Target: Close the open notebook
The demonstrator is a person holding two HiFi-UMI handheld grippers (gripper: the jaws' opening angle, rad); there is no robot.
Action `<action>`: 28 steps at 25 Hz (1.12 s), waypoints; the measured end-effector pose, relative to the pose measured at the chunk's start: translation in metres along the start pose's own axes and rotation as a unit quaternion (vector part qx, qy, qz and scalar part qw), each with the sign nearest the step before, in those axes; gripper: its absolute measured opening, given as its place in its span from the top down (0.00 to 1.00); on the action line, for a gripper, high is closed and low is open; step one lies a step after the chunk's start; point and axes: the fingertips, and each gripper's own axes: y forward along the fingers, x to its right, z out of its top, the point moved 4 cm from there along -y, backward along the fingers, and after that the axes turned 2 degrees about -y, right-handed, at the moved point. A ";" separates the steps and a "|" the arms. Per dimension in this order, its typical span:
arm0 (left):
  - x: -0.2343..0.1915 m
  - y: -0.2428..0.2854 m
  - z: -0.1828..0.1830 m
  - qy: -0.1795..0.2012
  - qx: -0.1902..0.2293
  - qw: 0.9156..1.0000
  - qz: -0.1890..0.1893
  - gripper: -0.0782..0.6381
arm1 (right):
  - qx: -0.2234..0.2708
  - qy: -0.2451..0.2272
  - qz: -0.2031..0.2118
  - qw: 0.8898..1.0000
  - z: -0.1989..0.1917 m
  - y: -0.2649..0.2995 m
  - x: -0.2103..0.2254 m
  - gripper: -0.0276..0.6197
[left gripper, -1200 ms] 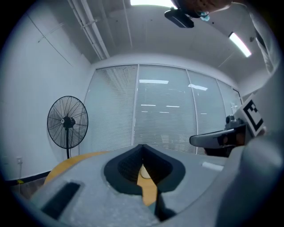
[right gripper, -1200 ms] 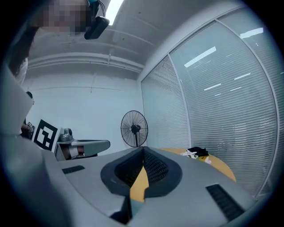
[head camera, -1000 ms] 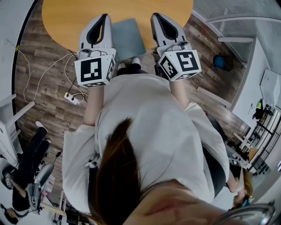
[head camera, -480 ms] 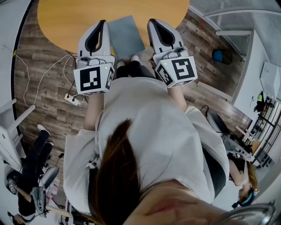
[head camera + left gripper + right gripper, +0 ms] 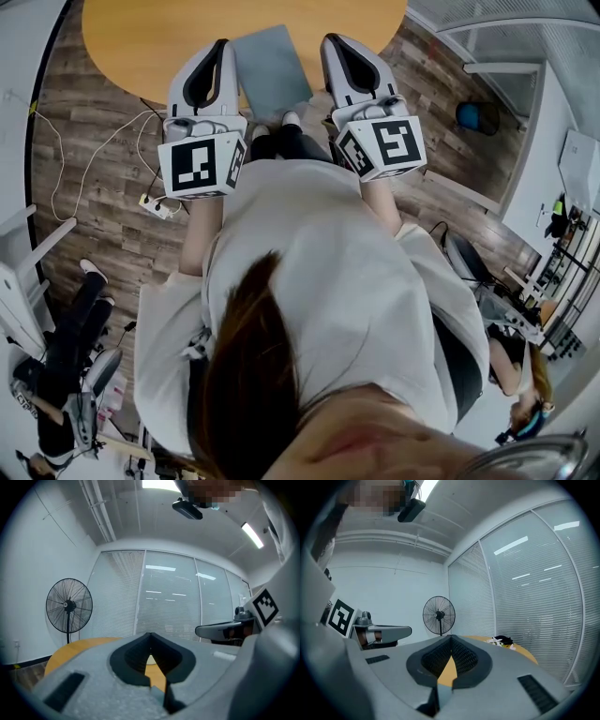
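Note:
A grey-blue notebook (image 5: 272, 70) lies flat on the round orange table (image 5: 141, 37) at its near edge. It shows as a single flat grey rectangle, and no open pages are visible. My left gripper (image 5: 223, 45) hangs just left of it and my right gripper (image 5: 333, 39) just right of it. Both point level across the table and neither touches the notebook. In the left gripper view the left gripper (image 5: 150, 634) has its tips together with nothing between them. The right gripper (image 5: 451, 637) looks the same in its own view.
A standing fan (image 5: 69, 605) is beyond the table, and the fan (image 5: 438, 615) also shows in the right gripper view. Small items (image 5: 501, 641) lie on the table's far side. White cables (image 5: 94, 159) and a power strip (image 5: 155, 208) lie on the wooden floor at left. Another person (image 5: 56, 375) is at lower left.
Both grippers have drawn slightly back from the notebook toward the person holding them. Their jaws stayed shut and the notebook has not moved.

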 end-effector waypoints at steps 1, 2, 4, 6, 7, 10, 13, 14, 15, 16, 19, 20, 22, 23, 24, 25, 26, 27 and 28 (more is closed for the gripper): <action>0.001 0.000 0.001 0.001 0.001 1.000 0.000 0.87 | 0.002 -0.001 -0.001 1.000 0.001 -0.001 0.001 0.95; 0.002 -0.001 0.001 0.002 0.001 1.000 -0.001 0.87 | 0.003 -0.002 -0.001 1.000 0.002 -0.002 0.001 0.95; 0.002 -0.001 0.002 0.002 0.002 1.000 -0.001 0.87 | 0.004 -0.003 -0.001 1.000 0.003 -0.003 0.000 0.95; 0.001 -0.002 0.003 0.001 0.003 1.000 -0.001 0.87 | 0.005 -0.004 0.000 1.000 0.004 -0.003 -0.001 0.95; 0.001 -0.002 0.004 0.001 0.004 1.000 -0.002 0.87 | 0.006 -0.003 0.000 1.000 0.005 -0.002 -0.002 0.95; 0.001 -0.001 0.003 0.001 0.004 1.000 -0.004 0.87 | 0.005 -0.004 0.003 1.000 0.005 -0.002 -0.003 0.95; 0.002 0.000 0.002 0.000 0.002 1.000 -0.005 0.87 | 0.003 -0.006 0.005 1.000 0.004 -0.002 -0.004 0.95; 0.002 0.000 0.002 0.001 0.001 1.000 -0.005 0.87 | 0.002 -0.008 0.007 1.000 0.004 -0.002 -0.004 0.95; 0.002 0.000 0.002 0.001 0.001 1.000 -0.005 0.87 | 0.002 -0.010 0.009 1.000 0.004 -0.002 -0.005 0.95; 0.002 0.000 0.001 0.001 0.001 1.000 -0.005 0.87 | 0.002 -0.010 0.009 1.000 0.003 -0.002 -0.005 0.95; 0.002 -0.001 0.000 0.001 0.001 1.000 -0.005 0.87 | 0.001 -0.009 0.008 1.000 0.003 -0.002 -0.006 0.95; 0.001 0.000 0.000 0.000 0.000 1.000 -0.005 0.87 | 0.001 -0.009 0.008 1.000 0.003 -0.001 -0.007 0.95; -0.001 0.000 0.000 -0.002 0.000 1.000 -0.005 0.87 | 0.001 -0.007 0.004 1.000 0.002 0.000 -0.007 0.95; -0.001 0.000 0.000 -0.002 0.000 1.000 -0.006 0.87 | 0.001 -0.005 0.003 1.000 0.002 0.000 -0.007 0.95; -0.002 0.001 -0.001 -0.002 0.000 1.000 -0.006 0.87 | 0.001 -0.006 0.005 1.000 0.002 0.001 -0.007 0.95; -0.002 0.000 -0.001 -0.003 0.000 1.000 -0.006 0.87 | 0.000 -0.008 0.008 1.000 0.002 0.001 -0.008 0.95; -0.002 0.000 -0.001 -0.003 0.000 1.000 -0.006 0.87 | -0.001 -0.011 0.010 1.000 0.002 0.001 -0.009 0.95; -0.003 0.000 -0.001 -0.004 -0.001 1.000 -0.005 0.87 | -0.001 -0.012 0.012 1.000 0.002 0.002 -0.010 0.95; -0.003 0.000 -0.002 -0.005 -0.001 1.000 -0.005 0.87 | -0.002 -0.013 0.014 1.000 0.002 0.003 -0.011 0.95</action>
